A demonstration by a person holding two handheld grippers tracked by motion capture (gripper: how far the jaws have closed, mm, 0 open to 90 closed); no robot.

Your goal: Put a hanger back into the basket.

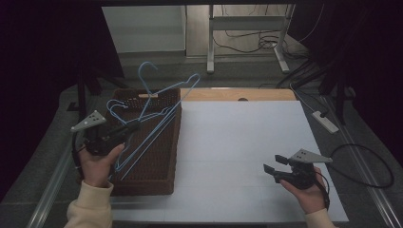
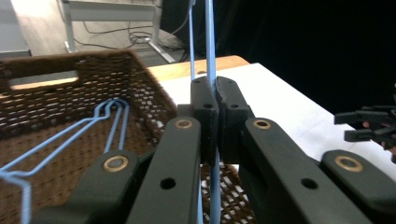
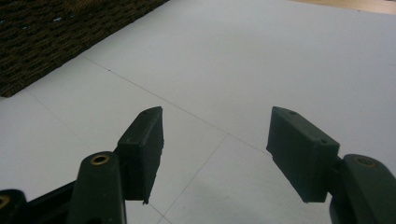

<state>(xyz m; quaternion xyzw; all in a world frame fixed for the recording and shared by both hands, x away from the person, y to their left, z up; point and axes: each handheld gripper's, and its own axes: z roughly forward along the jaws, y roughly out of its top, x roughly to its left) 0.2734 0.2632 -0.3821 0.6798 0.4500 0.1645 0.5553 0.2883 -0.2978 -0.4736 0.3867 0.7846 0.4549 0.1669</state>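
Observation:
A light-blue wire hanger rises tilted out of the brown woven basket at the table's left. My left gripper is over the basket and shut on this hanger's wire. In the left gripper view the wire runs up between the shut jaws of my left gripper. More blue hangers lie inside the basket. My right gripper hovers open over the white tabletop at the front right. Nothing is between the jaws of my right gripper.
A wooden strip runs along the table's far edge. A white power strip and cables lie on the floor to the right. Metal desk legs stand behind. The basket's corner shows left of the right gripper.

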